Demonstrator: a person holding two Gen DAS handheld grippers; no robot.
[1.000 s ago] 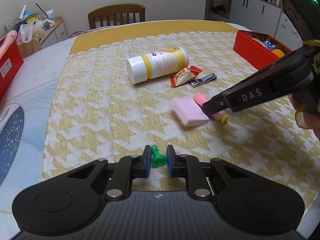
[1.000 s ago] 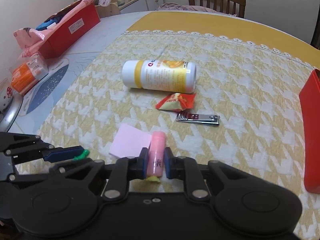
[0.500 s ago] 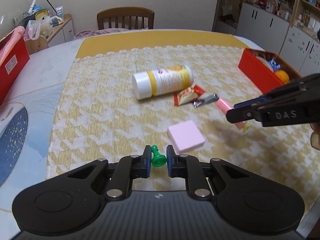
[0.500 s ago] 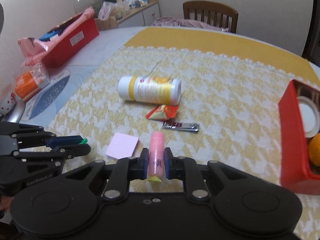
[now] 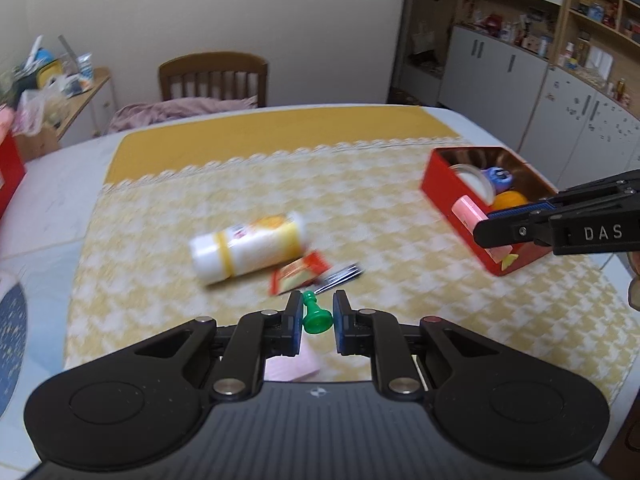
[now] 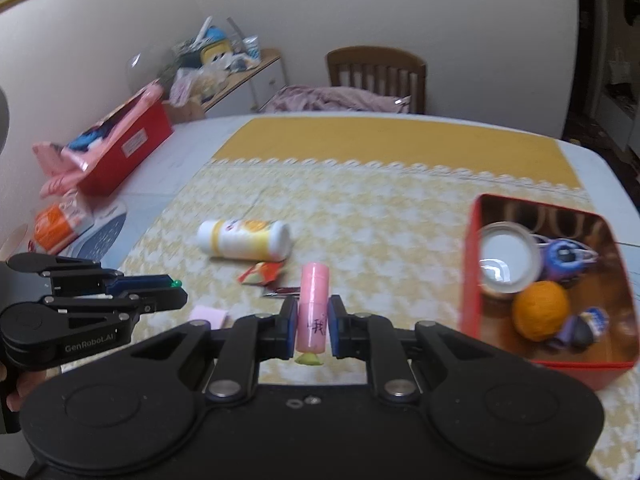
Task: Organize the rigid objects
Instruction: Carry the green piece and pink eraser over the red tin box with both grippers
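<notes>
My left gripper [image 5: 316,320] is shut on a small green pawn [image 5: 315,316] and holds it above the yellow patterned tablecloth. My right gripper [image 6: 313,326] is shut on a pink tube [image 6: 314,312] with a yellow-green end, held in the air left of the red box [image 6: 470,280]. In the left wrist view the pink tube [image 5: 468,210] hangs by the red box's [image 5: 452,208] near wall. The box holds a white lid, an orange ball [image 6: 540,316] and small blue items.
On the cloth lie a white and yellow bottle [image 6: 244,238] on its side, a red snack packet [image 6: 260,274], a metal nail clipper [image 5: 340,276] and a pink pad [image 6: 208,316]. A second red box [image 6: 120,156] stands at the far left. A wooden chair [image 5: 212,78] stands behind the table.
Both grippers have risen and moved right with their objects. The right gripper carried the pink tube from beside the pink pad over to the red box. The left gripper lifted the pawn.
</notes>
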